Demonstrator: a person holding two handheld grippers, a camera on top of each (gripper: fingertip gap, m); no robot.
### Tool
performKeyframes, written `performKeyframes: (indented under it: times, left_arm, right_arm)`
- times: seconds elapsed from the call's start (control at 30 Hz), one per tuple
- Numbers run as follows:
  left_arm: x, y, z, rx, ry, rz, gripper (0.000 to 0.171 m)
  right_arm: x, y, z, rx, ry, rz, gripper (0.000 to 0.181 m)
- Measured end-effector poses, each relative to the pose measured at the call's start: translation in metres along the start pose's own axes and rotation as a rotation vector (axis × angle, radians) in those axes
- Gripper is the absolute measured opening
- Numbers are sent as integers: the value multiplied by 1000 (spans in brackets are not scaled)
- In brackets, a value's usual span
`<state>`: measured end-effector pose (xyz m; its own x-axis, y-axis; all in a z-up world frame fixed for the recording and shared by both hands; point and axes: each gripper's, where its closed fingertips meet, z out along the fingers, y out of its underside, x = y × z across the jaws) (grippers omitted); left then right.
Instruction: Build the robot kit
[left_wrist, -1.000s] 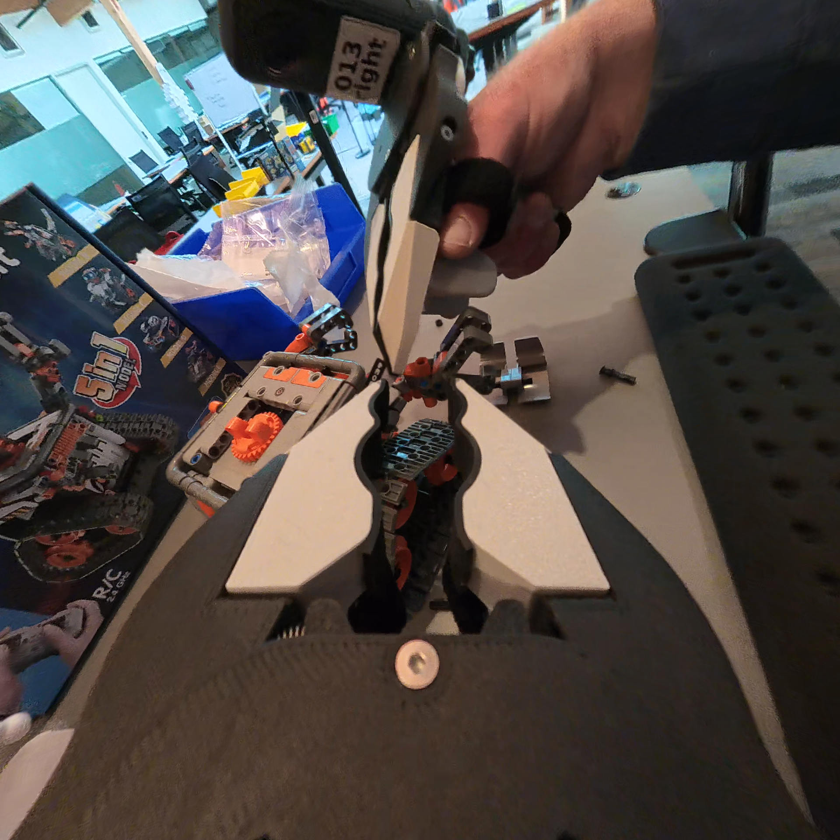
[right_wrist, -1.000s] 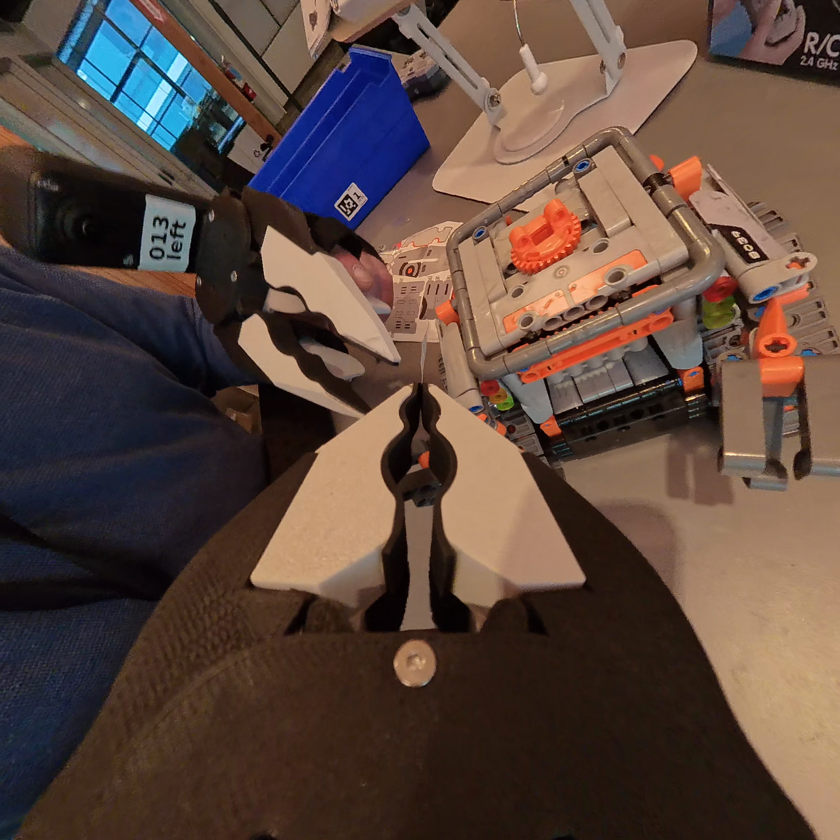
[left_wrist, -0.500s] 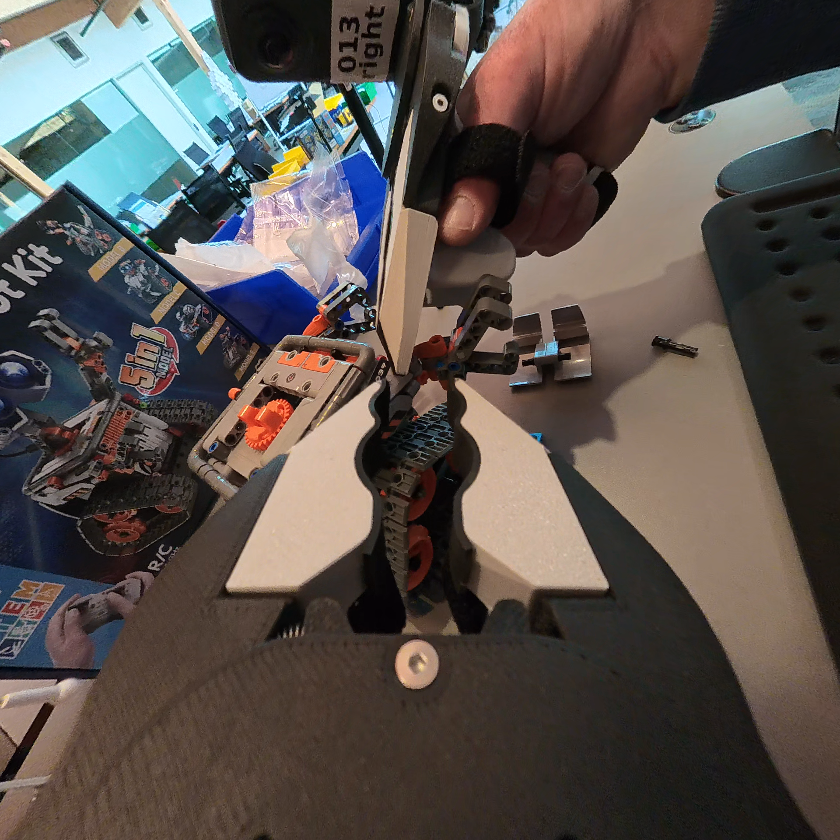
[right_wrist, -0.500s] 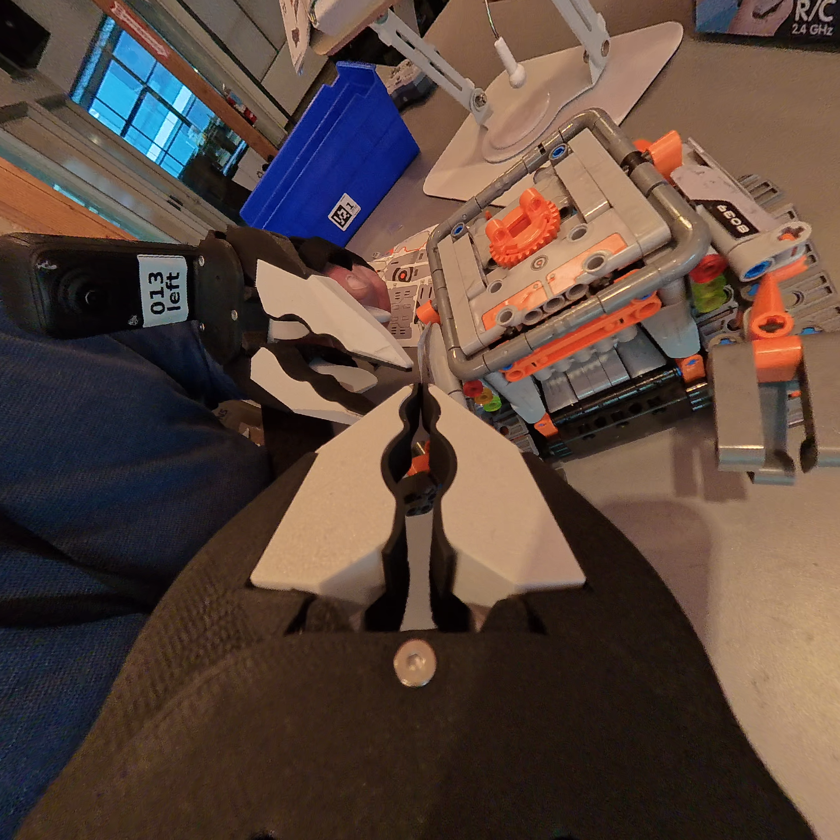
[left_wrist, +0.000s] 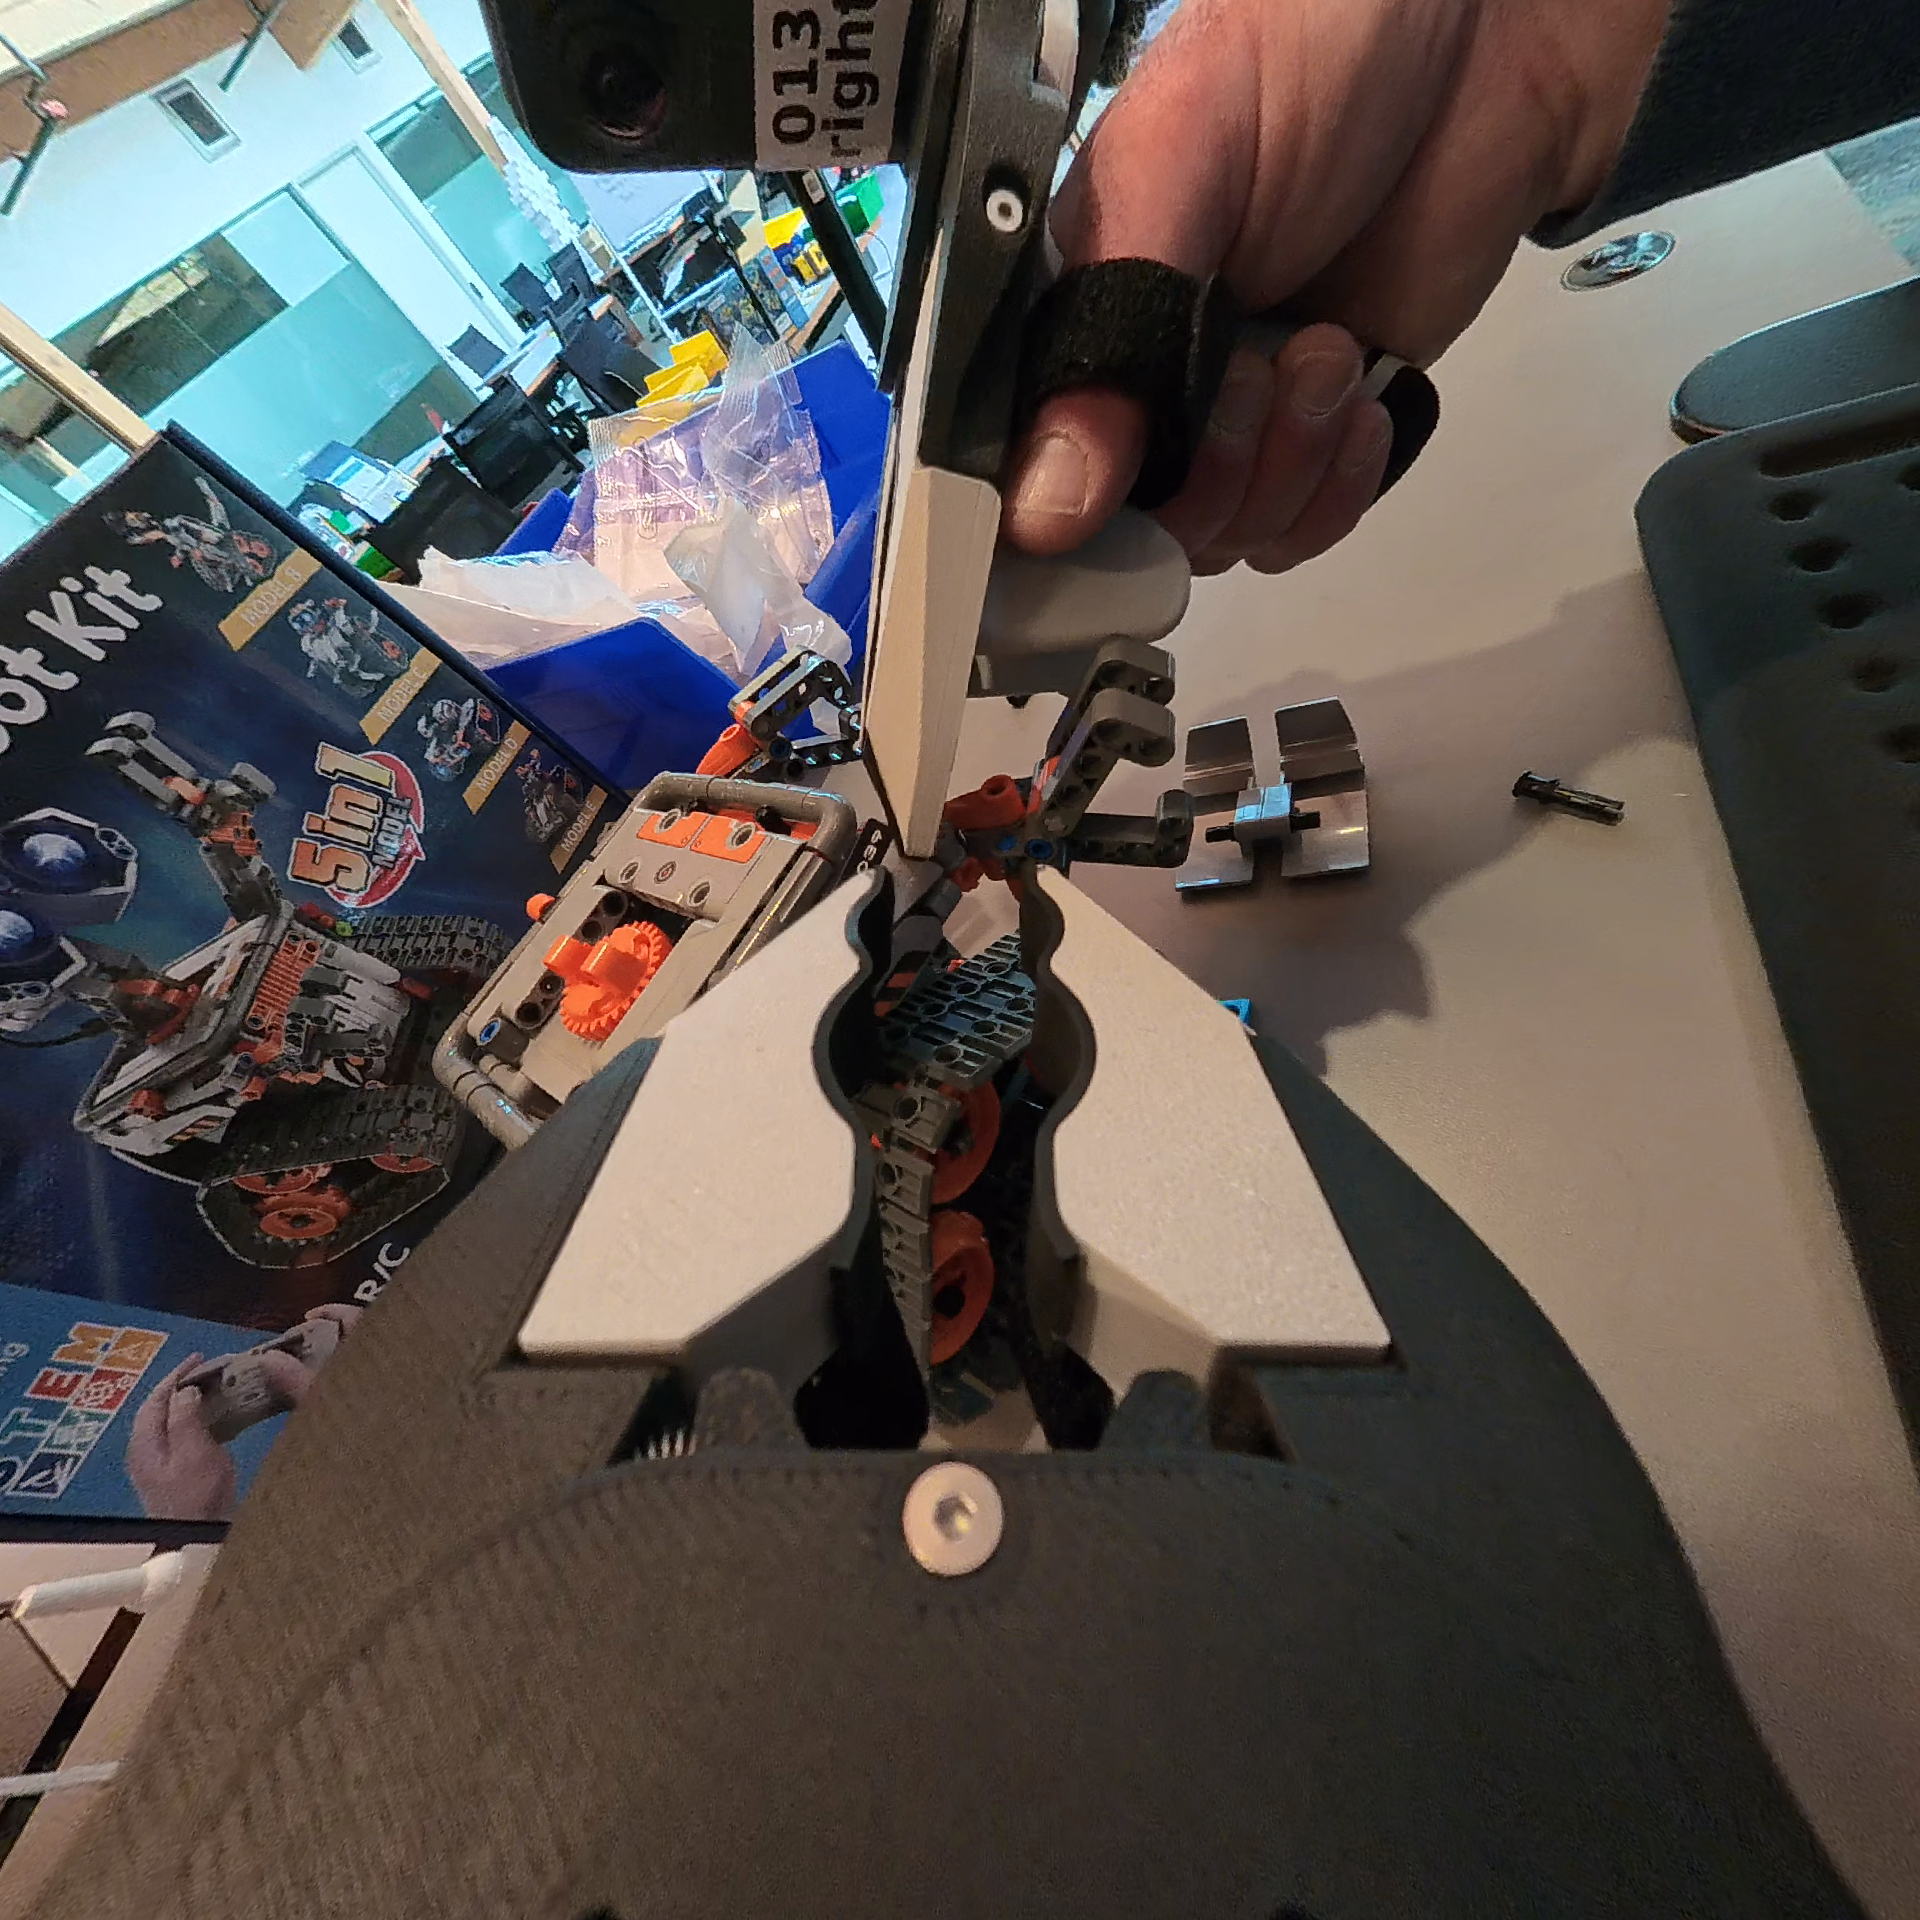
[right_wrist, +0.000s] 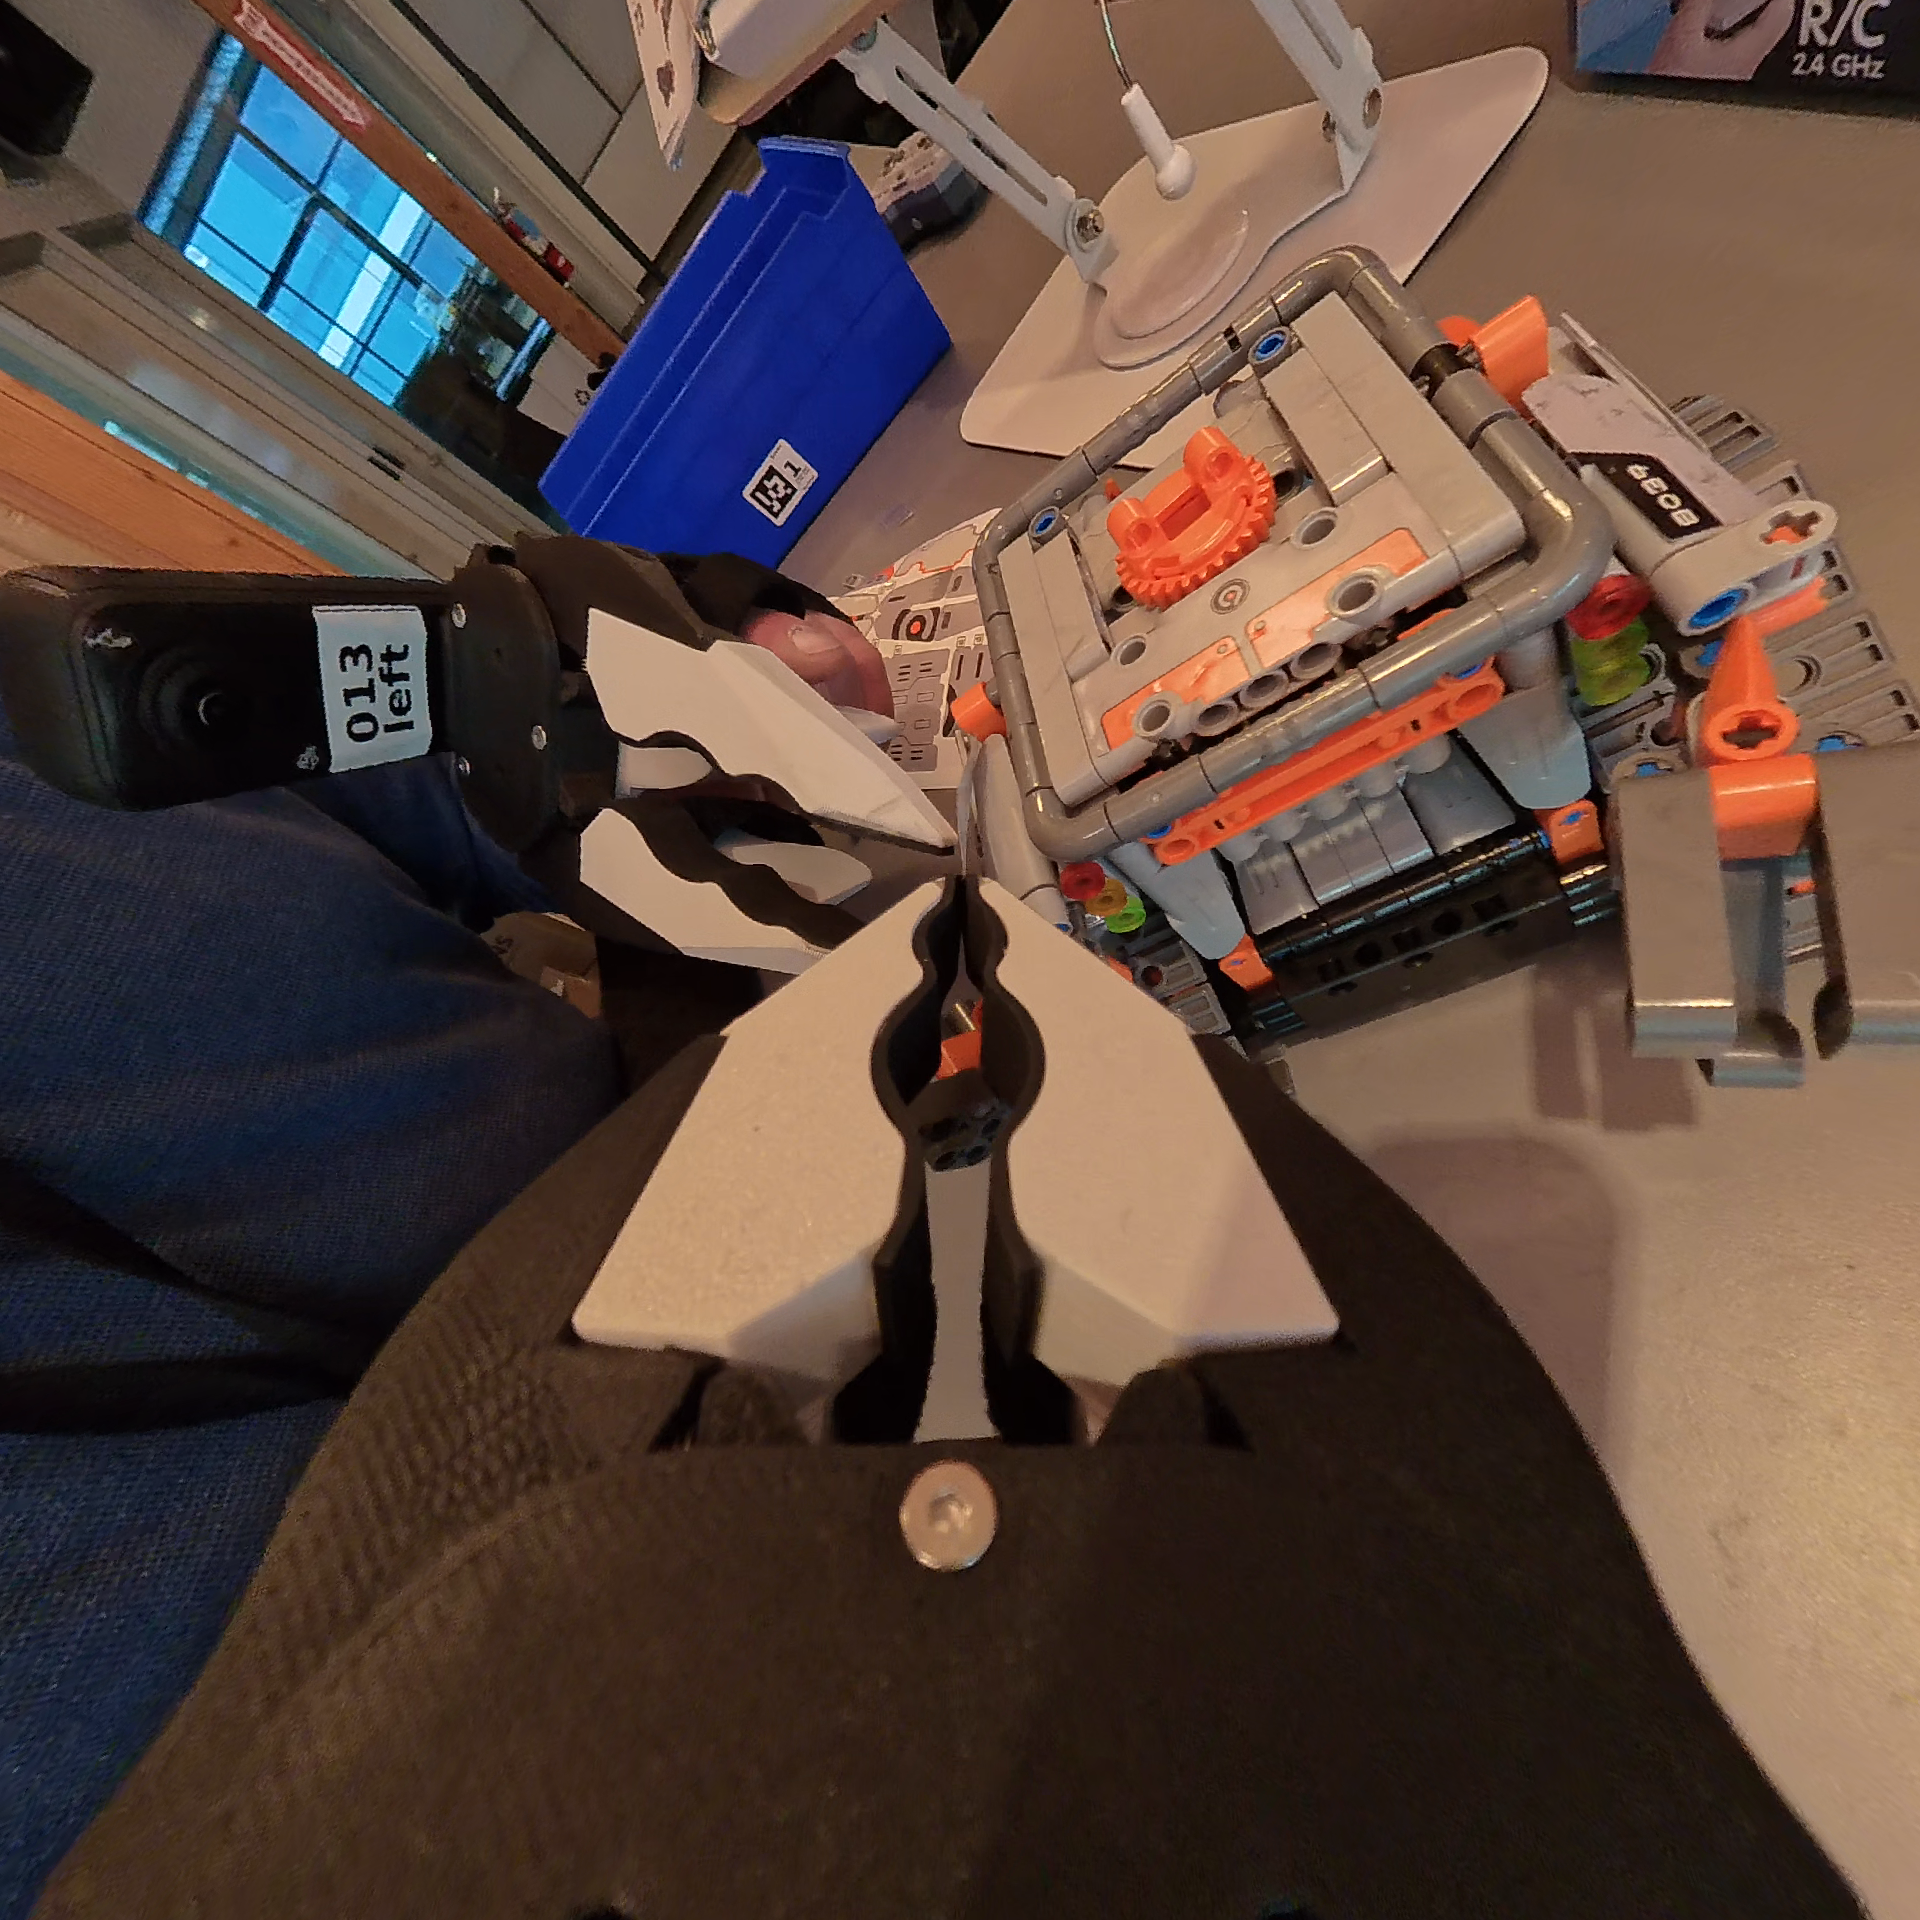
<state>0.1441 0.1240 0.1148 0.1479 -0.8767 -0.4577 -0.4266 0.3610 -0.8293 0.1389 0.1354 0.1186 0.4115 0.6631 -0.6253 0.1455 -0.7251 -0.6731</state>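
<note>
Left wrist view: left gripper (left_wrist: 951, 883) clamped around the tracked side of the brick-built robot vehicle (left_wrist: 935, 1049) on grey table (left_wrist: 1507, 1091). Right gripper (right_wrist: 961, 899) closed on small black-and-orange piece (right_wrist: 961, 1117), beside vehicle, near blue bin (right_wrist: 748, 353).

Print marks the left gripper (right_wrist: 909, 868), right gripper (left_wrist: 914, 844), kit box (left_wrist: 260, 727) and blue bin (right_wrist: 748, 343) (a coded tag).
</note>
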Motion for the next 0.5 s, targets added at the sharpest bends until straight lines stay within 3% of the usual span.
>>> performKeyframes:
  times: [0.5]
  left_arm:
    - [-4,7,4,-33,-23,11,21]
  right_arm:
    - [-1,0,1,17,-4,5,0]
